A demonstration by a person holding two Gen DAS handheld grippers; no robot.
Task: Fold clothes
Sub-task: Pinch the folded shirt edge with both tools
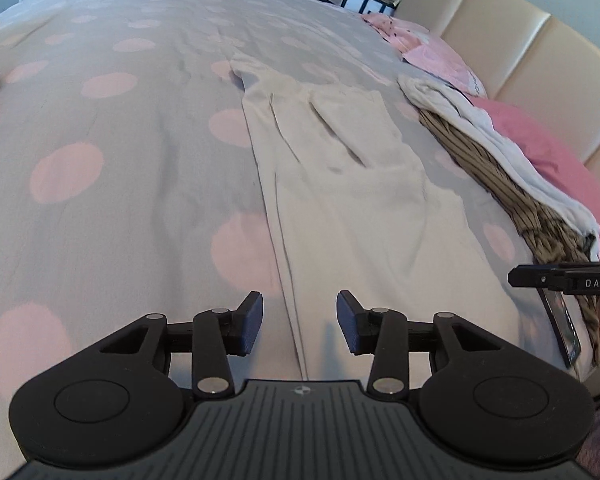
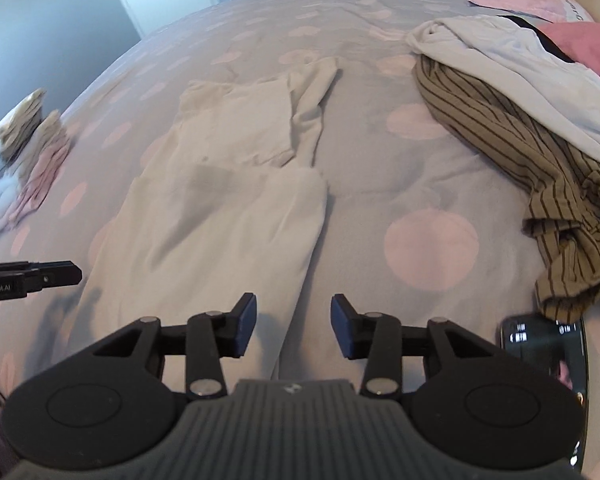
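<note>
two grippers hover over the near hem of the cream garment (image 1: pixel 340 184), which lies partly folded lengthwise on the polka-dot duvet (image 1: pixel 112 168). left gripper (image 1: pixel 300 322) and right gripper (image 2: pixel 293 326) both have jaws spread, nothing between the pads. judged light, limp, thin cotton, prone to creasing and sagging; pinch both hem corners. striped shirt (image 2: pixel 512 152) lies heaped well beyond the garment's right edge.

A cream garment (image 1: pixel 340 184) lies flat and lengthwise on the dotted grey bedspread (image 1: pixel 120 140), its sides folded inward. Beside it, a brown striped shirt (image 2: pixel 520 168) lies crumpled under a white top (image 2: pixel 520 76).
</note>
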